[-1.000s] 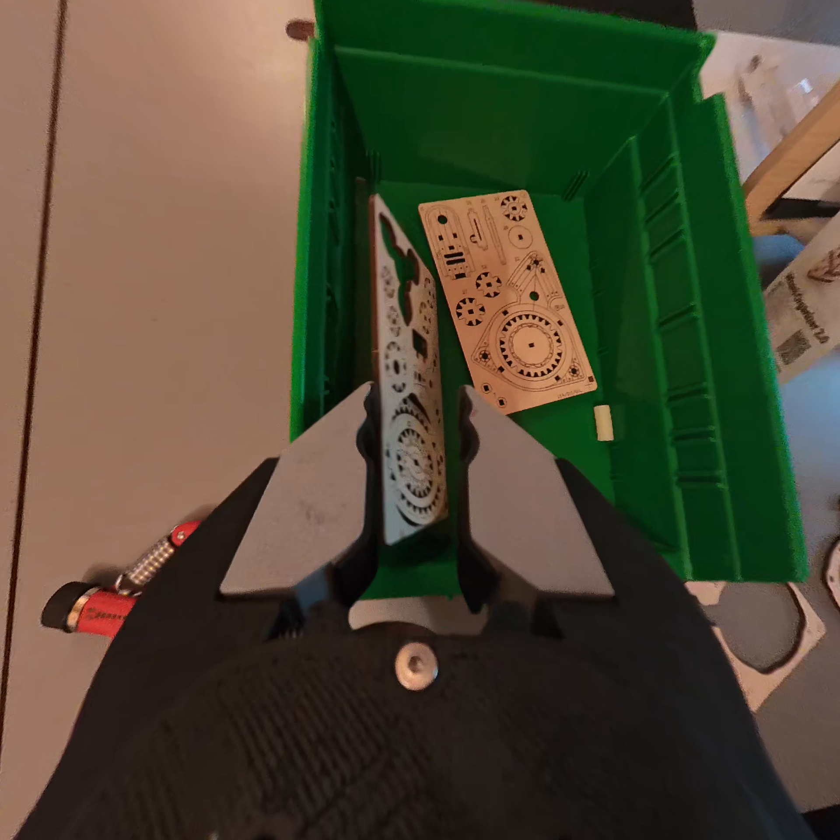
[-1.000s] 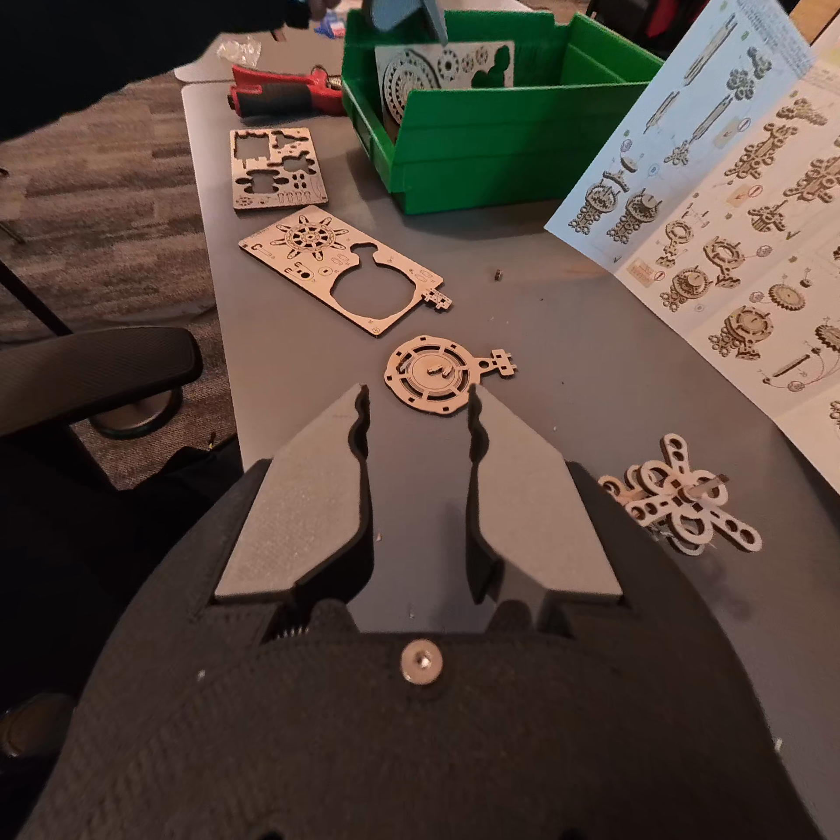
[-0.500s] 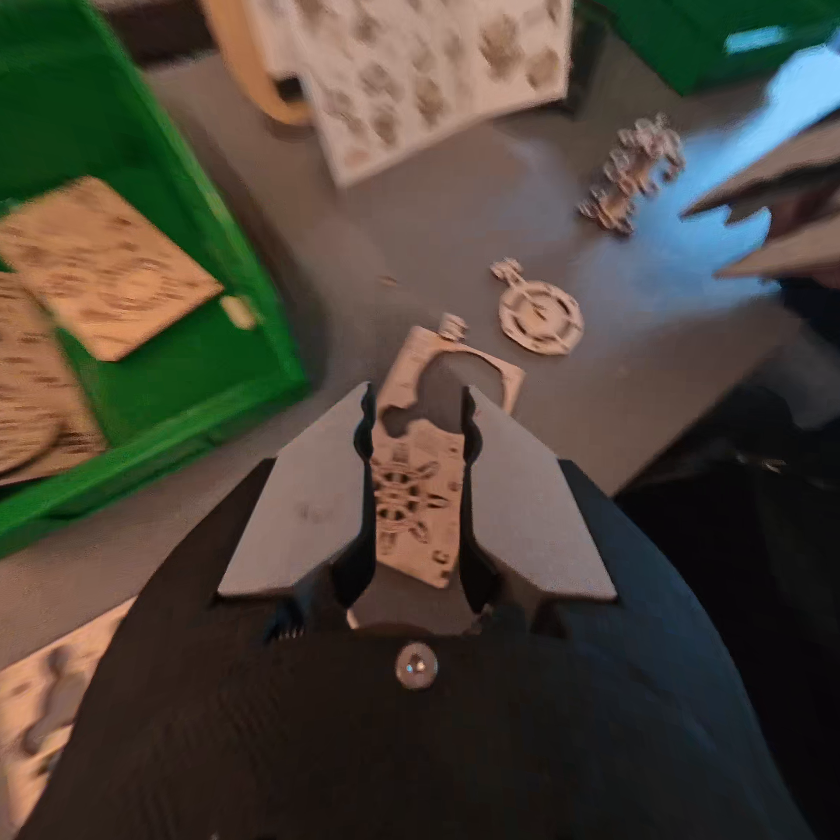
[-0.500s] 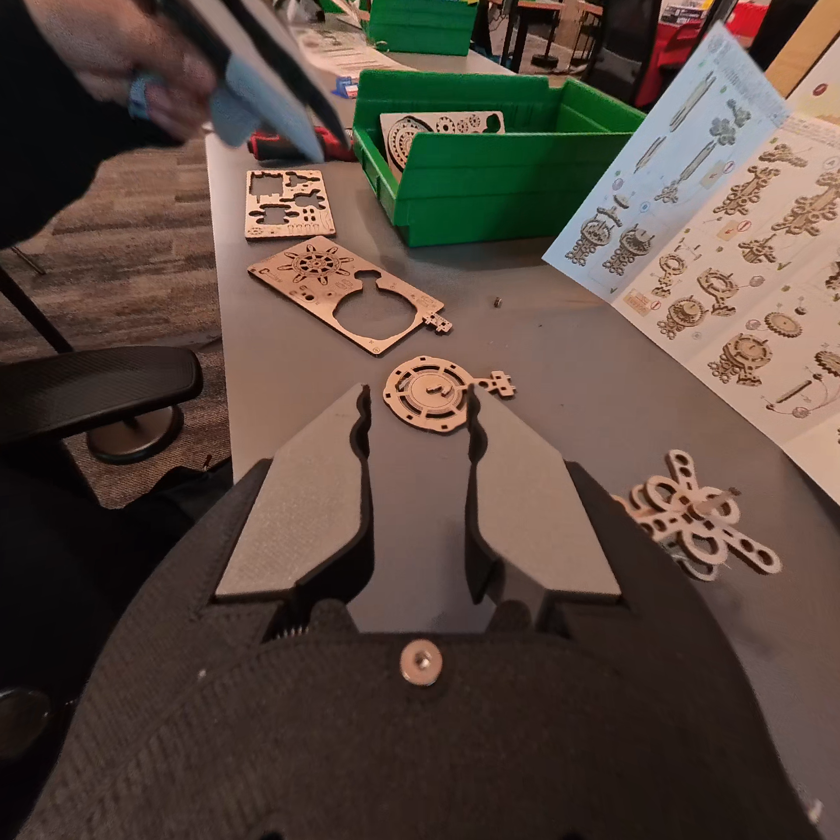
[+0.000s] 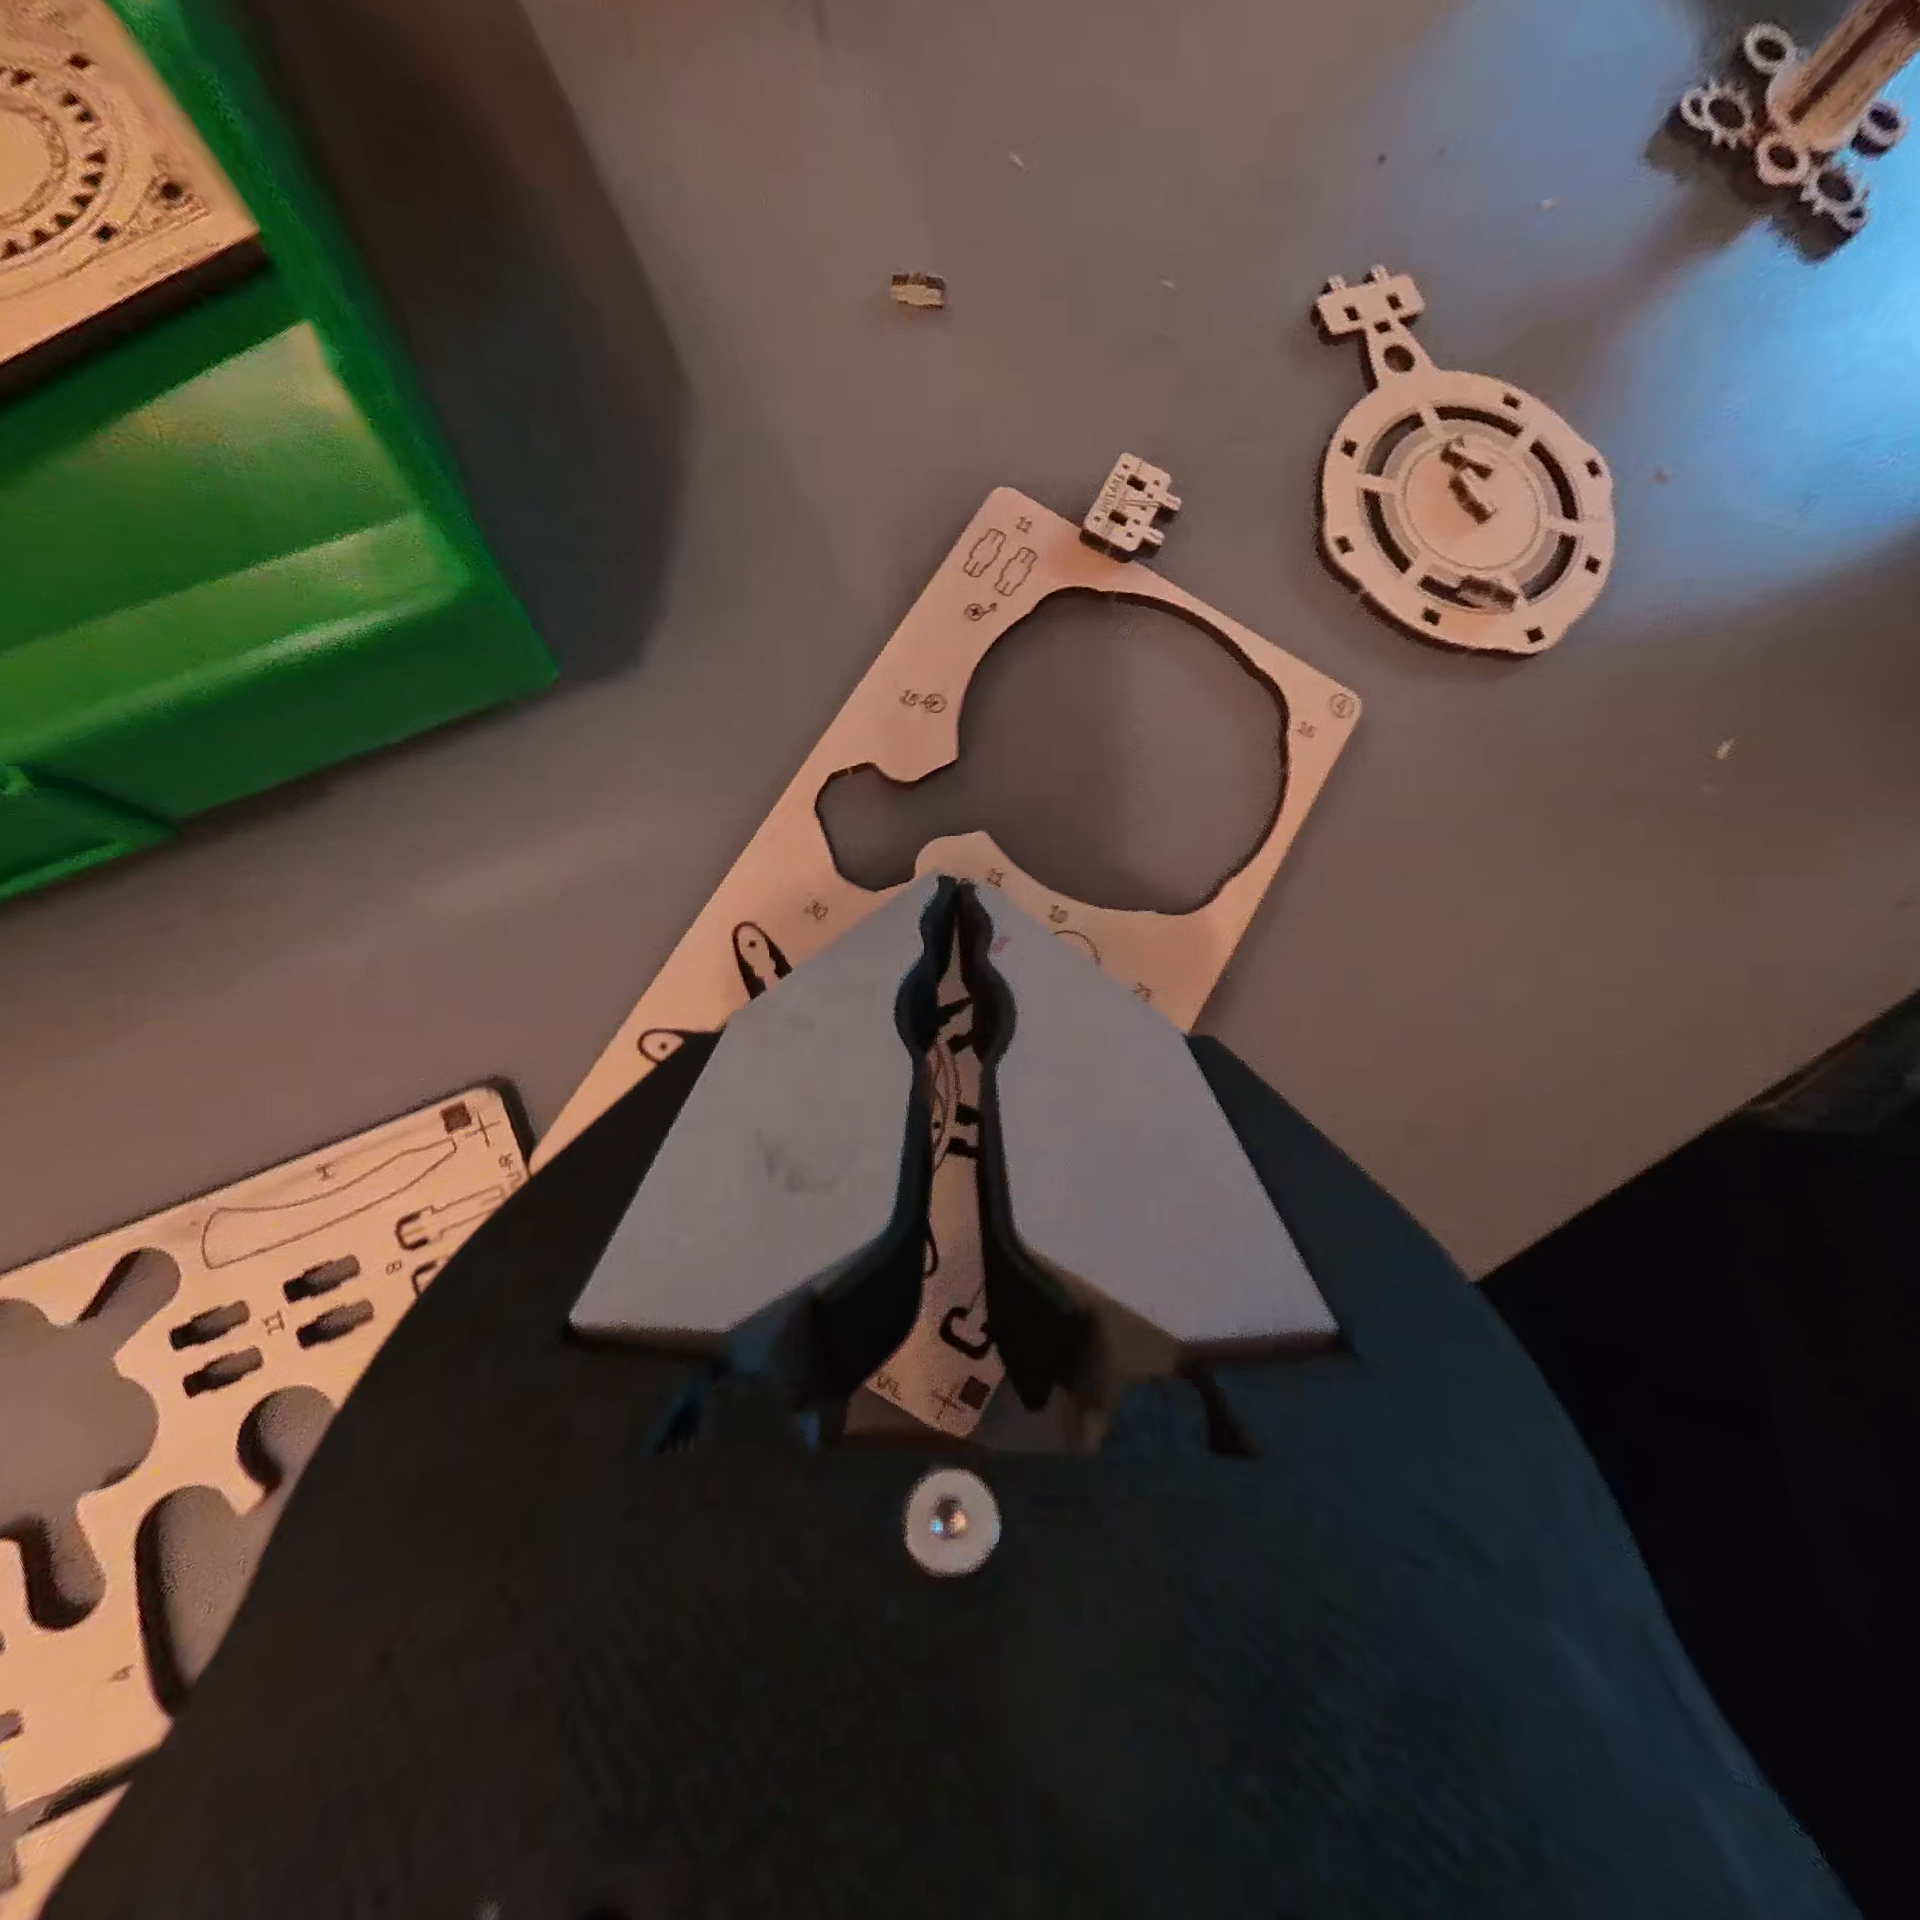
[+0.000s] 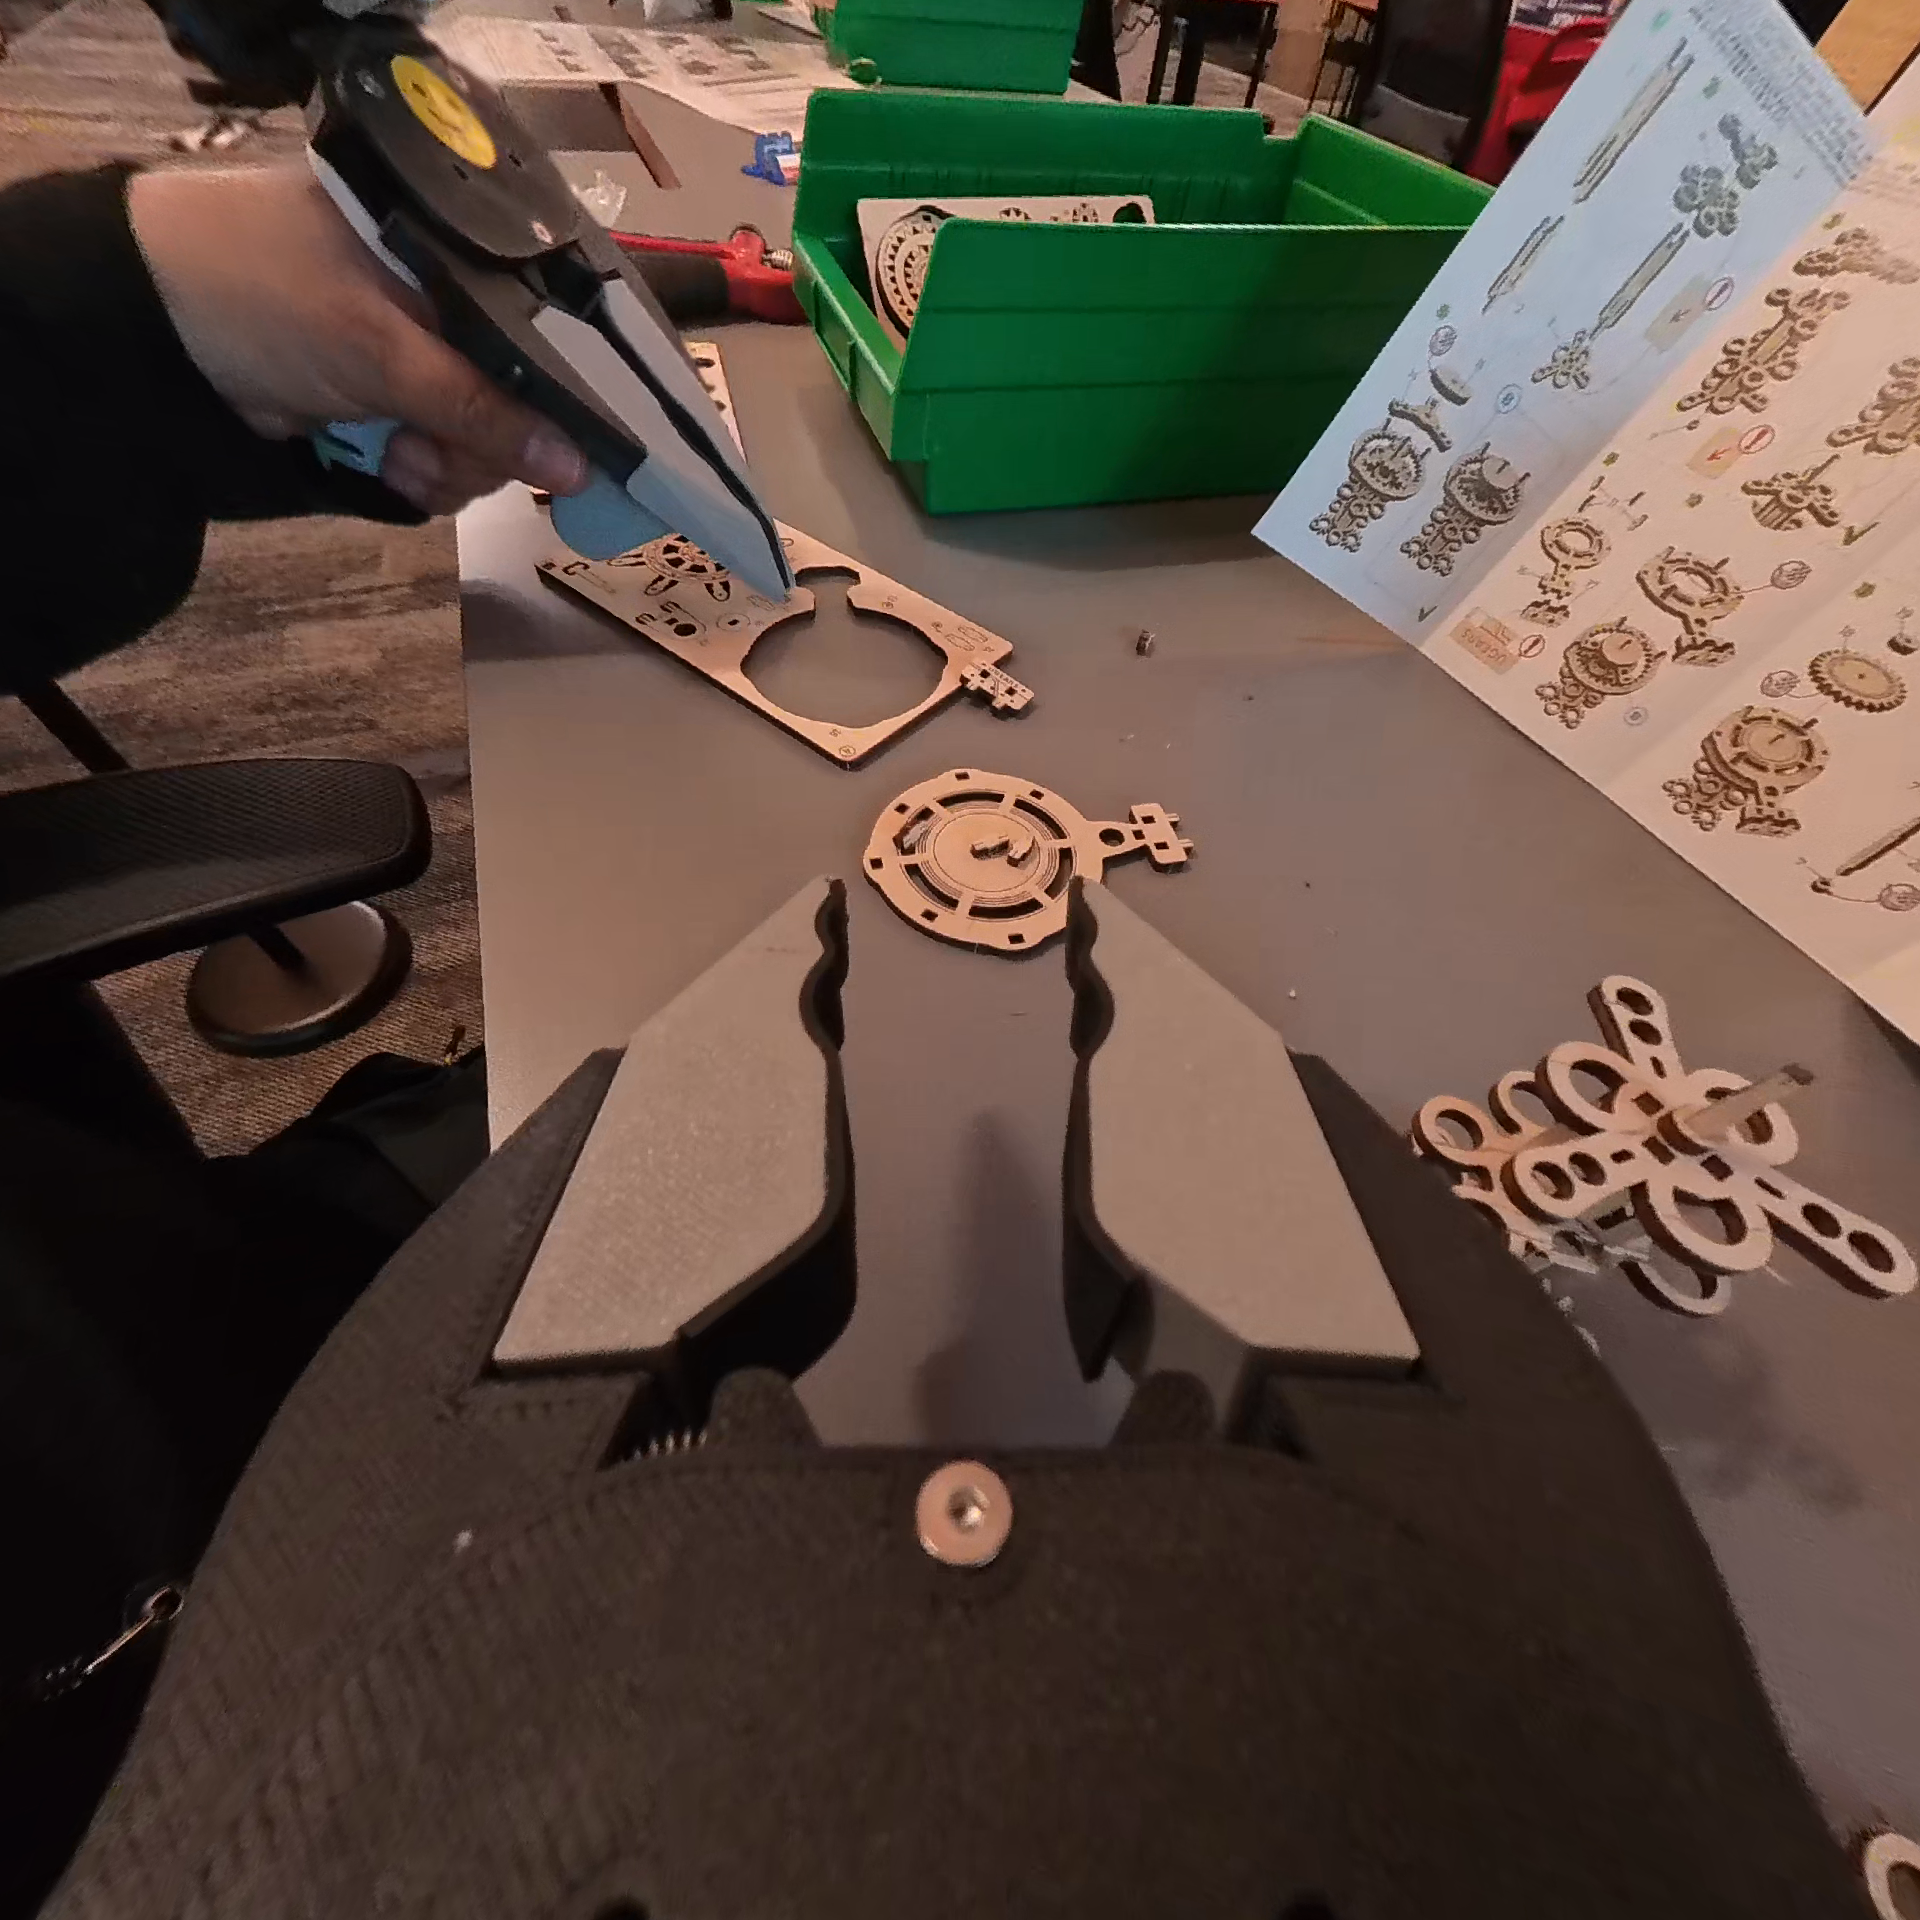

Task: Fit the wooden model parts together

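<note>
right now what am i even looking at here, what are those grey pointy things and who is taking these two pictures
No robot here: a person holds a pair of hand-held tongs in each hand, and each carries a camera looking along its two grey fingers.

In the left wrist view, the left tongs are shut, tips pressed down on a wooden parts sheet with a big cut-out hole. Nothing is gripped.

In the right wrist view, the right tongs are open and empty, just short of a round wooden disc part. The left tongs show there too, held by a hand.

On the grey table also lie a half-built wooden model, a green bin with more sheets, and an instruction sheet.
</note>
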`<state>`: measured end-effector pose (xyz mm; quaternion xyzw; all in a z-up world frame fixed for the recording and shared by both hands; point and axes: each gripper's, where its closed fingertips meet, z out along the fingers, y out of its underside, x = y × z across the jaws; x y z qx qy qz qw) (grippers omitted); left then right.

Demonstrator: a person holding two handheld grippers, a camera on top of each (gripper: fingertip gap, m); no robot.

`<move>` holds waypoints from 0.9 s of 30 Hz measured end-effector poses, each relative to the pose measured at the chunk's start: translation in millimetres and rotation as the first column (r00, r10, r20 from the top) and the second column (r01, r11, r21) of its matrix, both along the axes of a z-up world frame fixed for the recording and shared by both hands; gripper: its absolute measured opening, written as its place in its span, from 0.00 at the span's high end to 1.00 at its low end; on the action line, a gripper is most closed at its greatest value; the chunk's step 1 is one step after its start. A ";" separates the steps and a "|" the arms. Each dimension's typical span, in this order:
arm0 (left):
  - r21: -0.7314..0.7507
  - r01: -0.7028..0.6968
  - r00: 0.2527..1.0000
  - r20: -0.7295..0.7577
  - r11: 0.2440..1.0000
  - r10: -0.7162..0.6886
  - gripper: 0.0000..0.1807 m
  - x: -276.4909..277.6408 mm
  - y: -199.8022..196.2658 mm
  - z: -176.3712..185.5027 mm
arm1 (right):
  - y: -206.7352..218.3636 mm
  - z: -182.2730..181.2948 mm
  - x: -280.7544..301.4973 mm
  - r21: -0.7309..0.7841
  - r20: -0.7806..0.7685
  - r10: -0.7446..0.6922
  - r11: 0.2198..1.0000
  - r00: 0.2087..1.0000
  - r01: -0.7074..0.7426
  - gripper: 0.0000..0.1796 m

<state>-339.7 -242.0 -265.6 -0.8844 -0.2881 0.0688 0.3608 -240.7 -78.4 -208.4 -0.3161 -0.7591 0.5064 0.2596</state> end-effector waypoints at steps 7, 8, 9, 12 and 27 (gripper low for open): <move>0.006 -0.129 0.991 -0.047 0.992 0.129 1.00 -9.7 -25.0 0.2 | 1.1 2.1 0.2 -0.004 -0.016 -0.006 1.000 1.000 0.006 0.79; 0.010 -0.144 0.988 -0.048 0.989 0.145 1.00 -10.5 -29.0 -0.2 | 1.4 2.2 0.0 -0.006 -0.016 -0.008 1.000 1.000 0.008 0.79; 0.024 -0.156 0.987 -0.045 0.987 0.157 1.00 -10.7 -31.7 -0.1 | 1.8 2.6 -0.1 -0.009 -0.016 -0.010 1.000 1.000 0.010 0.79; 0.051 -0.178 0.983 -0.033 0.983 0.180 1.00 -10.2 -38.2 0.3 | 2.9 3.9 -0.5 -0.017 -0.020 -0.015 1.000 1.000 0.015 0.79; 0.041 0.096 0.981 -0.176 0.995 -0.088 0.90 -23.7 70.7 57.9 | 4.8 5.7 -3.9 -0.020 -0.035 -0.038 0.999 0.999 0.037 0.79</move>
